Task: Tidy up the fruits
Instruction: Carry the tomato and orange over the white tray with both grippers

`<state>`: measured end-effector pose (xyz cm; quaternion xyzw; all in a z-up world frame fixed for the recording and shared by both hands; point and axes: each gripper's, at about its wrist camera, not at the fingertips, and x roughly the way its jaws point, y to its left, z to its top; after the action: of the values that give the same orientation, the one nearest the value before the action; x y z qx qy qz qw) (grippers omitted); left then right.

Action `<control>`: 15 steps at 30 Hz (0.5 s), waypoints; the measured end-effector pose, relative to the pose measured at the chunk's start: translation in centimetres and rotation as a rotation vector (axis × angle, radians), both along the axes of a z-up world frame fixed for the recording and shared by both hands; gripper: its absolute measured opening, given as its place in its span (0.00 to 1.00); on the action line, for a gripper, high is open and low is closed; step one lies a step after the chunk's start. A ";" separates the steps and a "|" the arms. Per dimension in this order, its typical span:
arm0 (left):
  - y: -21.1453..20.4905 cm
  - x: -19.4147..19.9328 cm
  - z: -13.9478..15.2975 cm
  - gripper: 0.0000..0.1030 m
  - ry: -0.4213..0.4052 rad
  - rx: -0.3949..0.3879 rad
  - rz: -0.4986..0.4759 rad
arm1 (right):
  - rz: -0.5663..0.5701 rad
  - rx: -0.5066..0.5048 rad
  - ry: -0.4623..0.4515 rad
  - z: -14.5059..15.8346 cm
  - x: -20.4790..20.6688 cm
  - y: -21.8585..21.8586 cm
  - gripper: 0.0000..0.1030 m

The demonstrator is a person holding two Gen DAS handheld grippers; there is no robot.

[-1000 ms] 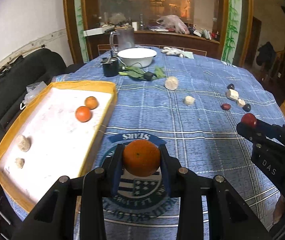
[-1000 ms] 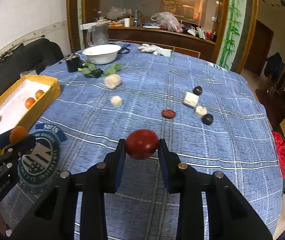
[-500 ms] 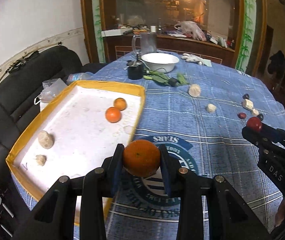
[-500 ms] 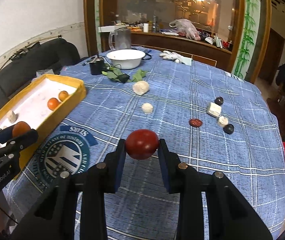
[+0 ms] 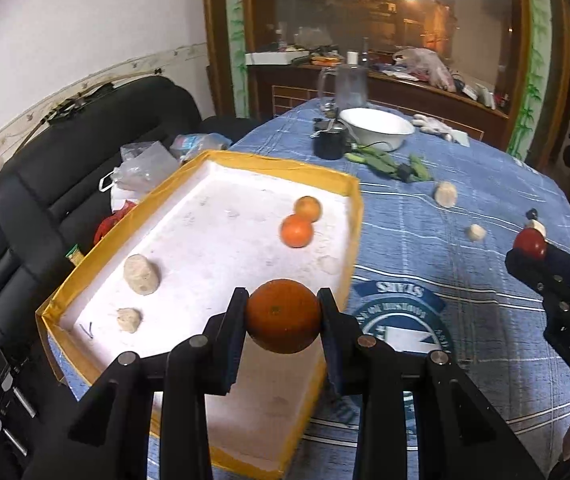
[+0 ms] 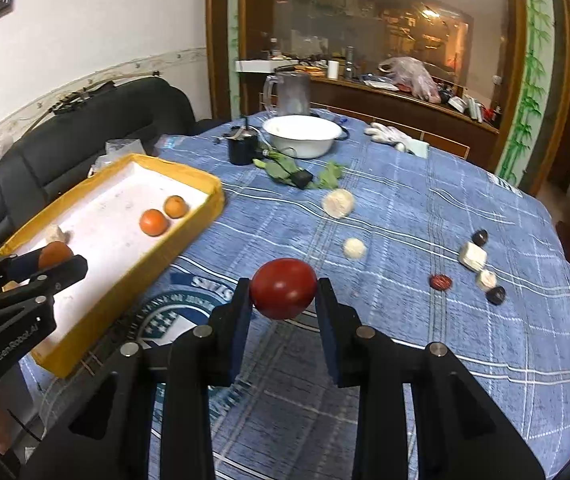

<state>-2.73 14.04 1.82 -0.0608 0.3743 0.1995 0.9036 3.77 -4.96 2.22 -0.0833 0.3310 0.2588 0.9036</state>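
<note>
Orange (image 5: pixel 283 315) hides part of tray (image 5: pixel 245 158) floor.

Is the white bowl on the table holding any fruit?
Cannot tell: the right view shows only the bowl from the side, its inside hidden, while loose pieces lie on the cloth.

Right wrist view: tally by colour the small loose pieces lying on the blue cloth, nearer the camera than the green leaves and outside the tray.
Pale pieces: 4
Dark pieces: 2
Dark red piece: 1
Total: 7
</note>
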 end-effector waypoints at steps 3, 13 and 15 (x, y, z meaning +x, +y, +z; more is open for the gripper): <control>1.1 0.0 -0.3 0.33 0.011 -0.006 0.022 | 0.023 0.001 -0.006 0.3 0.0 1.2 0.33; 4.4 0.2 -1.6 0.33 0.048 -0.020 0.089 | 0.101 -0.001 -0.010 0.9 0.4 5.3 0.33; 5.0 0.2 -1.9 0.33 0.055 -0.026 0.098 | 0.116 -0.002 -0.008 0.9 0.6 6.1 0.33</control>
<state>-2.54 19.01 -0.03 -0.0853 0.3982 0.2402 0.8812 4.35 1.16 3.12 -0.1044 0.3221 0.3102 0.8883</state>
